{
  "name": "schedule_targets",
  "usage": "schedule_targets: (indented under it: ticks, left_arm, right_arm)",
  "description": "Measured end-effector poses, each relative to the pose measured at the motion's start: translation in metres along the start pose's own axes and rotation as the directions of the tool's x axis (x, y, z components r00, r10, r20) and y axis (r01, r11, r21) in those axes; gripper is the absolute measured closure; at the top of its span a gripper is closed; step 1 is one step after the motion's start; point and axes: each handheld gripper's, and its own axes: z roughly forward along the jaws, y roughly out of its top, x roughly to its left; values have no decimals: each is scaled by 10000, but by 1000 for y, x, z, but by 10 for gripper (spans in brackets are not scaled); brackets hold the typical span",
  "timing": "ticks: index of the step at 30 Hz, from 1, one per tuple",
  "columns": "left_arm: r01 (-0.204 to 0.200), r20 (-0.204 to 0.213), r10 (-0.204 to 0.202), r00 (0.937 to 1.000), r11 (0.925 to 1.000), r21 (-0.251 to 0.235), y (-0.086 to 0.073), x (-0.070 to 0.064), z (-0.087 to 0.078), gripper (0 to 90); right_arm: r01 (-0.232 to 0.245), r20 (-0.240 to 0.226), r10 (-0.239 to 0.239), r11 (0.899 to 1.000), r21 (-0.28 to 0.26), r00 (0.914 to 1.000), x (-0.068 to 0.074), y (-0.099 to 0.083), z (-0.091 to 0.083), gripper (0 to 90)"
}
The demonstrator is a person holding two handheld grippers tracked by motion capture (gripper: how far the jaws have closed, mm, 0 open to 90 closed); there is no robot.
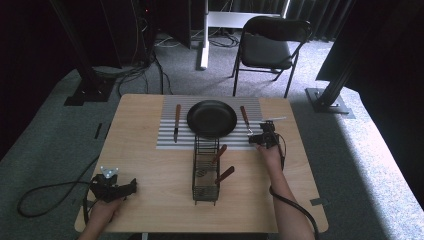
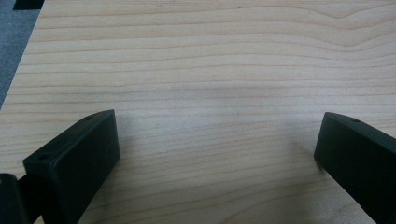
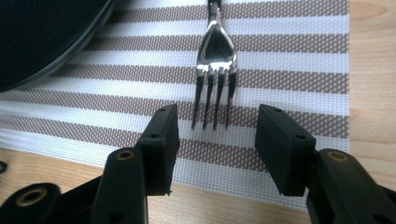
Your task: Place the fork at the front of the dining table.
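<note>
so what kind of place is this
Probably a lab or studio set up for recording, not a home: a place setting with a black plate on a lone wooden table, dark curtains, metal stands and a folding chair behind.

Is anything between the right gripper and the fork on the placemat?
Nothing visible. In the right gripper view the right gripper is open, and the fork lies tines-first just ahead of its jaws, with bare placemat in between. The plate sits off to one side, clear of that line.
</note>
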Motion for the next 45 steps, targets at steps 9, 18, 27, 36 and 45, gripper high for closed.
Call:
schedule_targets:
  ticks: [9, 18, 27, 36, 45]
  left_arm:
    - [-1, 2, 1, 10000, 10000, 2, 0, 0, 0, 0]
    - [-1, 1, 1, 10000, 10000, 2, 0, 0, 0, 0]
    - [-3, 2, 3, 10000, 10000, 4, 0, 0, 0, 0]
    - [-3, 2, 3, 10000, 10000, 4, 0, 0, 0, 0]
    - [-5, 3, 5, 10000, 10000, 5, 0, 0, 0, 0]
  right_arm:
    - [448, -325, -449, 9990, -48, 9985, 18, -4, 2, 483]
    - [662, -947, -676, 9976, -183, 9932, 19, -7, 0, 395]
    - [2435, -187, -2483, 9600, -1382, 9685, 27, -31, -10, 127]
    - [2369, -34, -2413, 9552, -1776, 9704, 24, -56, -20, 124]
    - [2227, -75, -2276, 9589, -1760, 9737, 22, -76, -26, 124]
